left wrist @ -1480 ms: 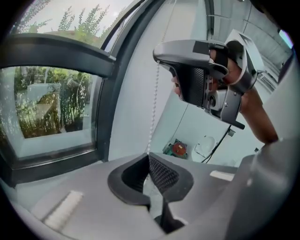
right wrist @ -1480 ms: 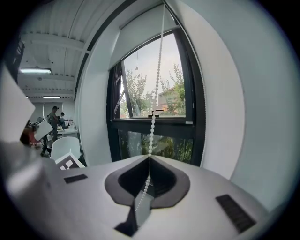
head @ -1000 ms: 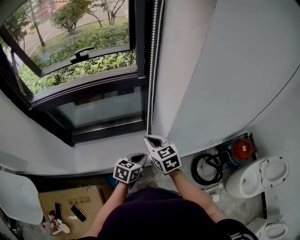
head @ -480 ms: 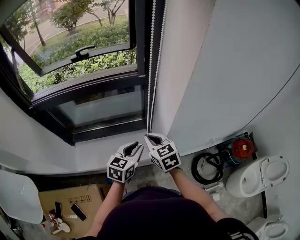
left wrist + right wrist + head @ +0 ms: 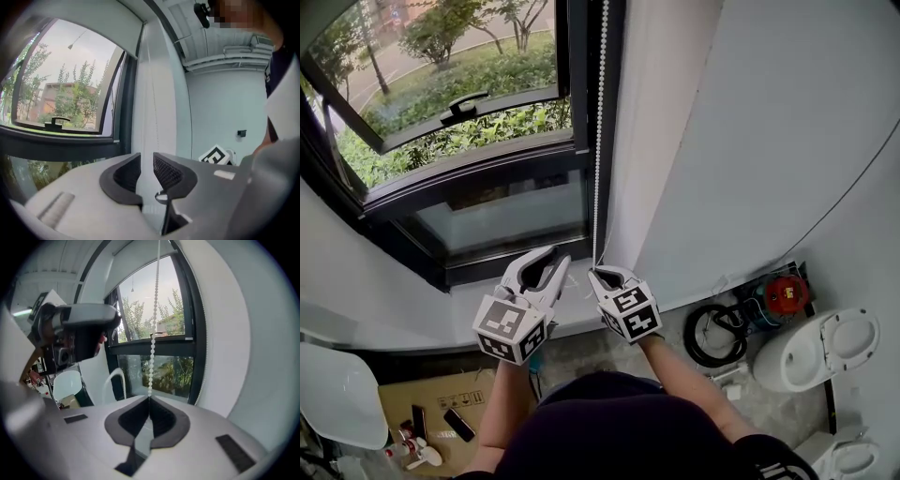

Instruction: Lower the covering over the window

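Note:
A white bead chain [image 5: 599,141] hangs down beside the black-framed window [image 5: 478,178]. My right gripper [image 5: 598,273] is shut on the chain's lower end, and in the right gripper view the beads [image 5: 153,333] run straight up from its closed jaws [image 5: 149,401]. Left of the chain, clear of it, my left gripper [image 5: 547,263] is raised. Its jaws [image 5: 146,169] have just been opening and nothing is between them. A white blind [image 5: 103,23] covers only the window's top.
The window sash [image 5: 441,103] stands tilted open over greenery. A white sill [image 5: 487,314] lies below the glass. On the floor are a toilet [image 5: 820,349], a red device [image 5: 786,298], a black hose coil [image 5: 711,337] and a cardboard box [image 5: 431,403].
My left gripper has opened and risen from below the right gripper to a spot left of the chain. The right gripper has stayed put, shut on the chain.

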`<action>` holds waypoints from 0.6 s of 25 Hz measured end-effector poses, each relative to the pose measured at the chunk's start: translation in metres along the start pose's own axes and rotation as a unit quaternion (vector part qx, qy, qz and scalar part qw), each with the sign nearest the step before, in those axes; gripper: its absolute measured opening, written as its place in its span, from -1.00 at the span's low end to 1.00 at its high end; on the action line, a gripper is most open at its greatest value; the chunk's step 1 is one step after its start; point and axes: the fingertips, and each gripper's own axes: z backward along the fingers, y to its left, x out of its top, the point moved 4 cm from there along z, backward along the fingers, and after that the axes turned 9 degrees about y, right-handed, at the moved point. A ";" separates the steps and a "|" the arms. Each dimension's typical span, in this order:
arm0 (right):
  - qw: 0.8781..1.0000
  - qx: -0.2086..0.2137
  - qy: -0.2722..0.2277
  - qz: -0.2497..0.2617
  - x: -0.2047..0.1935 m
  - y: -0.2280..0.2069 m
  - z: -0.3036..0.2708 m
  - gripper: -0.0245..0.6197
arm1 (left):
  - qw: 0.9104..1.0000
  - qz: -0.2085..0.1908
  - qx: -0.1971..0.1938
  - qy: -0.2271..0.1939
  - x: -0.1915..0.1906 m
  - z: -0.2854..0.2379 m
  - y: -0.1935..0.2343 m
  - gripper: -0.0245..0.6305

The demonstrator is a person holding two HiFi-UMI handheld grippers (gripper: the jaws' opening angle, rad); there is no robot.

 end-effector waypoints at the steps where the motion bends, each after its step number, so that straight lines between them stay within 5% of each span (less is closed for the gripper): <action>1: 1.000 0.000 0.001 0.000 0.000 0.000 0.000 -0.89 | 1.000 0.002 0.001 -0.015 0.009 0.005 0.001 -0.68; 8: 1.000 -0.001 0.001 0.001 -0.001 0.002 0.000 -0.88 | 0.997 -0.036 0.016 -0.072 0.062 0.023 0.007 -0.68; 15: 1.000 -0.003 0.003 0.005 0.000 0.006 0.001 -0.88 | 0.994 -0.063 -0.008 -0.094 0.096 0.011 -0.005 -0.68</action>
